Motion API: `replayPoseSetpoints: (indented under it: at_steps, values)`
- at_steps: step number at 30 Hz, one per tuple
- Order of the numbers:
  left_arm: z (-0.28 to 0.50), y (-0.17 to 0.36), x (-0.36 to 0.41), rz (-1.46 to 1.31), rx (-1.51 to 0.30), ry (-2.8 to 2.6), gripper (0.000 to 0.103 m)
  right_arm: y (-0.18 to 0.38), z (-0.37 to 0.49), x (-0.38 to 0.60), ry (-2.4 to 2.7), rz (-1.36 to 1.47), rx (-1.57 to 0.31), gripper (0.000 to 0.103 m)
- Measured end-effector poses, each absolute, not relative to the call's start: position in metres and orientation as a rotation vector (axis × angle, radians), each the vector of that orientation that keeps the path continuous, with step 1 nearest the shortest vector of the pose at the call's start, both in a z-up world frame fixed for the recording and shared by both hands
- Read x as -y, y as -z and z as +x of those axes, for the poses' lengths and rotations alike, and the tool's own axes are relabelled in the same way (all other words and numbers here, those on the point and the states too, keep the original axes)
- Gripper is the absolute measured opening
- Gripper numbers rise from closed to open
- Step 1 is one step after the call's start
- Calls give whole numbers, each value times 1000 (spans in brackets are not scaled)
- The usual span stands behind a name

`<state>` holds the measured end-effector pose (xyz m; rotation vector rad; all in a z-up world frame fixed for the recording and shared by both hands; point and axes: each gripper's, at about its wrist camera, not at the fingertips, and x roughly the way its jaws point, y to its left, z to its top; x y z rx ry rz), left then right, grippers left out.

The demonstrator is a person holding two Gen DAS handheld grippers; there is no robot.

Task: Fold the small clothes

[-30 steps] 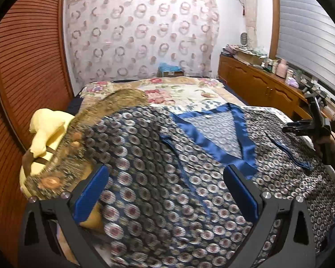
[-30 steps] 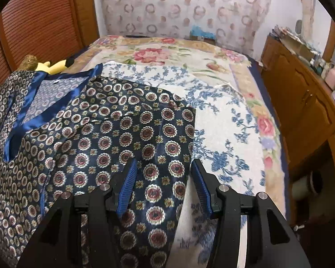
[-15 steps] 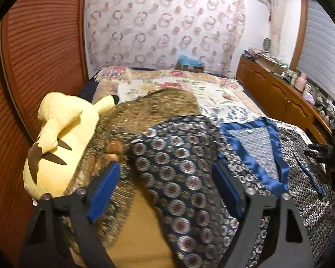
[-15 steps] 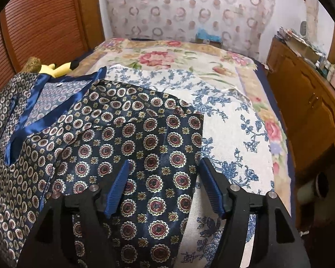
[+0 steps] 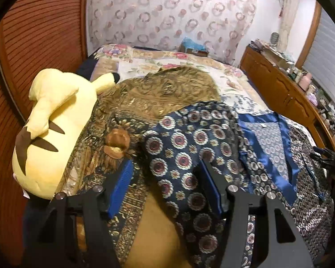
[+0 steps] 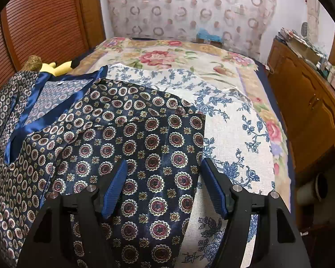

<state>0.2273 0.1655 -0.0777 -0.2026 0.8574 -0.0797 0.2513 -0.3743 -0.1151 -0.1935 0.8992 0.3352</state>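
Navy satin garment (image 6: 127,138) printed with maroon-and-cream medallions and edged with a bright blue satin collar band lies spread flat across the bed (image 6: 232,120), its neck opening toward the far left in the right wrist view. One such garment is visible. In the left wrist view the same garment (image 5: 189,156) drapes partly over one brown-and-gold patterned cloth (image 5: 167,93) that lies beside it.

Both tools hover just above the fabric. The left hand-held gripper (image 5: 165,183) stands wide, its two blue pads apart over the garment's near edge where it overlaps the brown cloth, holding nothing. The right hand-held gripper (image 6: 164,183) is likewise wide and empty, its two pads straddling the garment's right edge, one over the print and one over the blue-flowered white sheet (image 6: 234,151).

One yellow plush toy (image 5: 55,125) with brown stripes lies against the ribbed wooden wall panel (image 5: 40,44), touching the brown cloth. One wooden sideboard (image 6: 306,102) crowded with small items runs along the bed's right side.
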Motion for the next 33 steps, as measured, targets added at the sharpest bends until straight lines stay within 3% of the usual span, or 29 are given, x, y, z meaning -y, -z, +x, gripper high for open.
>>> replayPoseSetpoints:
  at_steps: [6,11,13,15,31,32,33]
  values:
    - [230,81,-171,-258,-857,121,60,115,251,375,-335,-194,-899,70]
    - [228,78,-165,-255,-847,156,35,115,251,375,-335,-194,-898,71]
    - [227,76,-161,-239,-842,161,14,115,251,375,-335,-194,-898,71]
    - [225,72,-156,-204,-829,155,6,115,252,374,-335,-195,-898,71]
    - [199,26,-114,-72,-706,165,1,115,268,394,-241,-106,-905,72]
    - [198,24,-112,-68,-701,169,1,115,269,394,-241,-110,-909,71]
    - [197,21,-109,-63,-695,171,1,115,270,393,-245,-116,-913,62]
